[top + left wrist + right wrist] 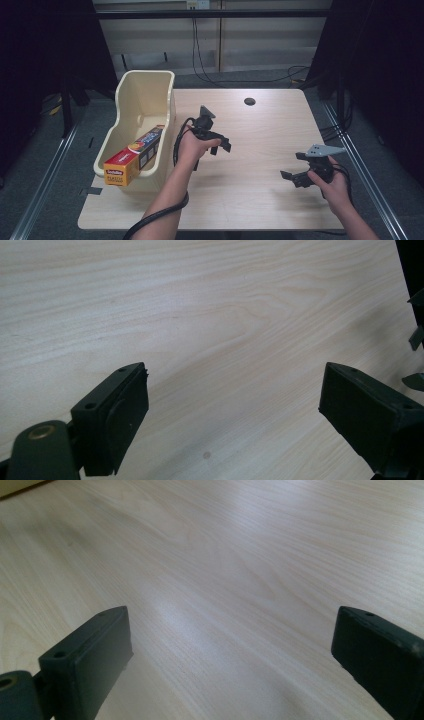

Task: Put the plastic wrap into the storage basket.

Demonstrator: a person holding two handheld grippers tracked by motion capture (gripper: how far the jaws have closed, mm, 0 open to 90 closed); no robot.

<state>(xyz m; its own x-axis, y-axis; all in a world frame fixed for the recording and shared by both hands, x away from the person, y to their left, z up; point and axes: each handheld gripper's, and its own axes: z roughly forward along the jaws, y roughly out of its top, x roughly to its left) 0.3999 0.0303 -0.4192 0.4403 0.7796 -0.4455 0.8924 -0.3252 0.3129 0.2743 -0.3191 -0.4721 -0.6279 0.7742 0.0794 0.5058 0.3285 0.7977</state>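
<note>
A cream plastic bin [145, 95] stands at the table's left side. A long yellow and red box of wrap [134, 156] lies slanted inside it, one end over the bin's near rim. My left gripper [224, 143] hovers just right of the bin over bare wood, jaws wide apart and empty; in the left gripper view the left gripper [234, 410] has only table between its jaws. My right gripper [294, 166] is held near the table's right front, open and empty. The right gripper view shows the right gripper [233, 655] over bare wood too.
The light wooden table [260, 200] has a round cable hole [249, 101] near its far edge. Cables hang behind the table by the wall. Dark curtains flank both sides. Part of the other gripper [416, 335] shows at the right edge of the left gripper view.
</note>
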